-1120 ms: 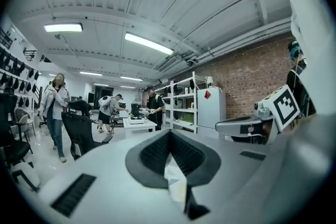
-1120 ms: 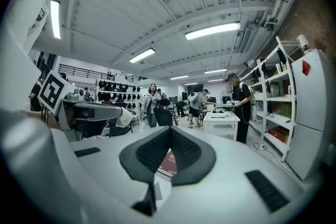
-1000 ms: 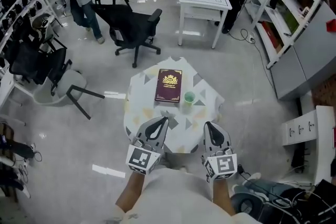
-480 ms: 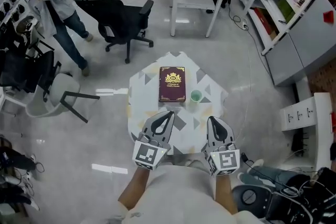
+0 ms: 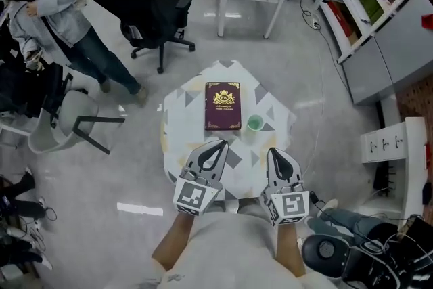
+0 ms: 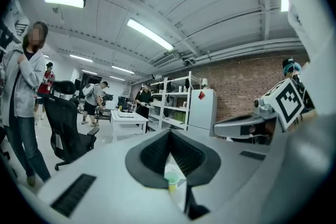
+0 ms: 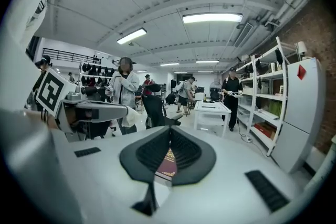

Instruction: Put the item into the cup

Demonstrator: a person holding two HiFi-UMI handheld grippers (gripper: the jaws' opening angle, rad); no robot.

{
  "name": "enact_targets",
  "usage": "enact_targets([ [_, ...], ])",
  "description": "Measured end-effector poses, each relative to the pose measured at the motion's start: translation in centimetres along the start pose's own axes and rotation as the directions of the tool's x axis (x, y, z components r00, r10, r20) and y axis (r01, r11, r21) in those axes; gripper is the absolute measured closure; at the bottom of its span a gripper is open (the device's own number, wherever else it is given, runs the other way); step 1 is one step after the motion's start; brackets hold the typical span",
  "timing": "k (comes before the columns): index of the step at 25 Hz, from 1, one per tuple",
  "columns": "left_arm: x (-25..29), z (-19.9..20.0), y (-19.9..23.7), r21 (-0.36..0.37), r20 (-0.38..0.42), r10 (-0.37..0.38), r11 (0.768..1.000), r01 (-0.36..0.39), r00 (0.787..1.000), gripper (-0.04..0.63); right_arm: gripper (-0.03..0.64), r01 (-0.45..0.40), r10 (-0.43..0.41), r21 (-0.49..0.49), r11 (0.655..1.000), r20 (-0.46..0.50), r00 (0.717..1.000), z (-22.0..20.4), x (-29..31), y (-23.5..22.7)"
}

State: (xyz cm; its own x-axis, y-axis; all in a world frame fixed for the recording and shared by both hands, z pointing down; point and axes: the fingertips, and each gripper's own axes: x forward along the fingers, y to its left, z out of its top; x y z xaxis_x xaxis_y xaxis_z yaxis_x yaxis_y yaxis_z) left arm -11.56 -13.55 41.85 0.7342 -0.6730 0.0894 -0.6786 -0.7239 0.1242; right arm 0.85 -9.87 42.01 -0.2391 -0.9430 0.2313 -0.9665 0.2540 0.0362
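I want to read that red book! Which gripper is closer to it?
Left. The left gripper sits just short of the book, lined up with it; the right gripper is farther right, over by the green cup.

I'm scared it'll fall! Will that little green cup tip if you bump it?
Probably, yes: the green cup looks small and thin, likely light plastic. It stands upright beside the book on a cloth-covered table, so a bump might slide or topple it.

Left gripper (image 6: 170,132), jaws together at the tips, green cup (image 6: 171,180) beyond them
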Motion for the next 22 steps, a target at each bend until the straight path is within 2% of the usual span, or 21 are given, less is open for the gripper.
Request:
enact_targets([
  [5, 2.1, -1.4, 0.1, -0.005, -0.025, 0.007, 1.000, -0.007, 1.000, 0.584, 0.609, -0.028, 0.028, 0.031, 0.999, -0.023, 0.999, -1.8, 1.5, -1.4],
  [13, 5.6, -4.0, -0.2, -0.008, -0.099, 0.051, 0.999, -0.052, 0.994, 0.584, 0.609, -0.115, 0.119, 0.066, 0.991, -0.058, 0.991, -3.8, 4.0, -3.9],
  [22, 9.6, -6.3, -0.8, -0.015, -0.159, 0.072, 0.997, -0.076, 0.985, 0.584, 0.609, -0.160, 0.170, 0.102, 0.982, -0.100, 0.980, -6.2, 6.3, -7.3],
])
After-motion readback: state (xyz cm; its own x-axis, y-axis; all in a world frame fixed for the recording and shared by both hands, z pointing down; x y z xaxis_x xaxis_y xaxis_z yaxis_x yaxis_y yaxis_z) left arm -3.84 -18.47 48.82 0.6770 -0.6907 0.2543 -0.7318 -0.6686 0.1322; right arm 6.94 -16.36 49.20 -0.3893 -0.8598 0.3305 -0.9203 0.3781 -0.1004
